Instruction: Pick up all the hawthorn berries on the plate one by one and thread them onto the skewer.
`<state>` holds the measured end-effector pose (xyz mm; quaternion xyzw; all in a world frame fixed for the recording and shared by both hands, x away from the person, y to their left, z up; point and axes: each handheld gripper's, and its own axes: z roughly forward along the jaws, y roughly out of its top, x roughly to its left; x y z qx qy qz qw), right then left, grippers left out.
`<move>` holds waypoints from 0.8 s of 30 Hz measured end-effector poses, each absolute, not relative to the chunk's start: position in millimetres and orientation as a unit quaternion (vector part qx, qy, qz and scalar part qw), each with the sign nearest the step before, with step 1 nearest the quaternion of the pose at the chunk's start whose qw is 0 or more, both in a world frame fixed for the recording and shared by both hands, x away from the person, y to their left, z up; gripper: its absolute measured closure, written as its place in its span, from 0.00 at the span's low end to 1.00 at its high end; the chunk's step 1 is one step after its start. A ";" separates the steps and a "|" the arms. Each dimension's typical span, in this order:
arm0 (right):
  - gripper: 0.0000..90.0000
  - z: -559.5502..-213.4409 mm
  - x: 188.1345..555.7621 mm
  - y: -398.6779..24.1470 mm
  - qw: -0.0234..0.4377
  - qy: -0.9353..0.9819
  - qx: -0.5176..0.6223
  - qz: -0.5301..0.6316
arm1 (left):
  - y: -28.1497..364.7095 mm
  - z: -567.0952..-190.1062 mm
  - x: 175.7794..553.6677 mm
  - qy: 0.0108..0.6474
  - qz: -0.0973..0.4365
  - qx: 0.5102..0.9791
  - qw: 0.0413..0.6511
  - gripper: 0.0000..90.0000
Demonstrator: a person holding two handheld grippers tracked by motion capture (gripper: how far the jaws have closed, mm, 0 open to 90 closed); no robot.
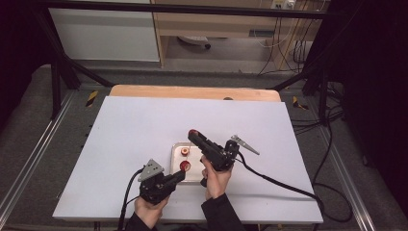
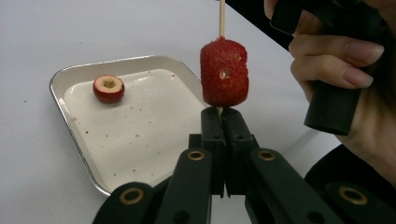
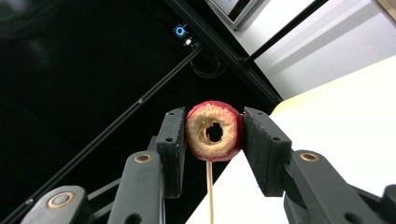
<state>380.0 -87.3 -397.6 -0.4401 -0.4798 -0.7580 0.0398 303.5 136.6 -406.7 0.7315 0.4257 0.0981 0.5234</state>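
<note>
The left gripper (image 2: 222, 114) is clamping a thin wooden skewer (image 2: 222, 18) beside the square metal tray (image 2: 74, 135); the right gripper (image 3: 214, 133) is squeezing a red cored fruit (image 3: 214, 130).

A white table top (image 1: 144, 125) is laid over a wooden board (image 1: 192, 92), whose far edge is left uncovered. The table is enclosed by a black metal frame (image 1: 192, 8), and loose cables (image 1: 332, 120) are seen on the grey floor (image 1: 29, 120) to the right. A white panel (image 1: 106, 36) and a wooden cabinet (image 1: 211, 24) are set behind.
</note>
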 end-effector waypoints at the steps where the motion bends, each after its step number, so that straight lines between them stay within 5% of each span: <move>1: 0.68 -397.2 379.8 -87.4 0.041 -0.480 -0.440 -0.758 | 136.7 -406.6 303.5 0.427 0.099 0.731 0.523 0.98; 24: 0.69 -400.2 375.9 -85.7 0.034 -0.496 -0.439 -0.748 | 132.7 -411.7 303.6 0.437 0.087 0.722 0.530 0.99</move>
